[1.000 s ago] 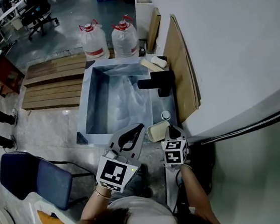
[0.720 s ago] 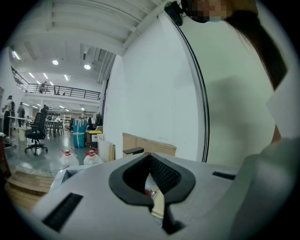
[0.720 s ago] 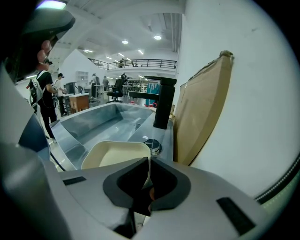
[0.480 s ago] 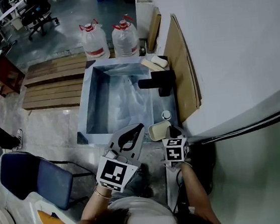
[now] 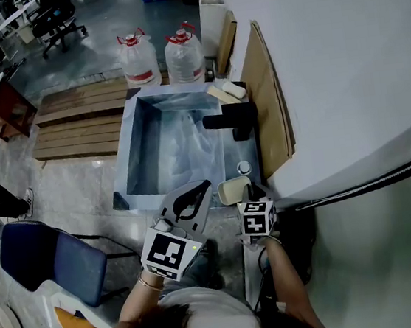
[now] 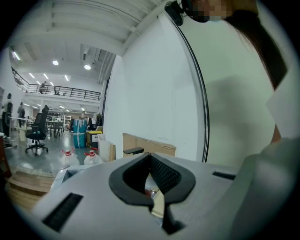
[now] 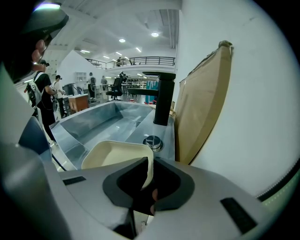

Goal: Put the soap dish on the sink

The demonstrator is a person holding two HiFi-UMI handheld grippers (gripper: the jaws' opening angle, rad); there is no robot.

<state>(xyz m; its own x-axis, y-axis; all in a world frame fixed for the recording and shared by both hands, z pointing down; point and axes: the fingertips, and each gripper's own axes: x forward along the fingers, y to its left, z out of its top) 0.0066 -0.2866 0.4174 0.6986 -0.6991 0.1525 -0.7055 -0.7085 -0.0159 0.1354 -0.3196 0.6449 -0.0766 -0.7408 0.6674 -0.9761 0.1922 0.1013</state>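
The cream soap dish [image 5: 232,191] hangs over the near right corner of the steel sink [image 5: 136,155], held by its rim. My right gripper [image 5: 248,190] is shut on that rim; in the right gripper view the dish [image 7: 119,155] juts out ahead of the gripper [image 7: 146,182], above the sink's ledge. My left gripper [image 5: 203,190] hovers just left of the dish at the sink's near edge, shut with nothing in it. In the left gripper view its fingertips [image 6: 150,156] meet.
A black faucet [image 5: 233,121] stands on the sink's right ledge, with a round knob [image 5: 243,167] nearer me. Cardboard sheets [image 5: 265,100] lean on the white wall. Beyond the sink stand two water jugs [image 5: 138,59] and wooden pallets [image 5: 74,121]. A blue chair [image 5: 48,263] is at left.
The right gripper and the soap dish have crept slightly forward toward the sink's ledge. The left gripper has stayed put.
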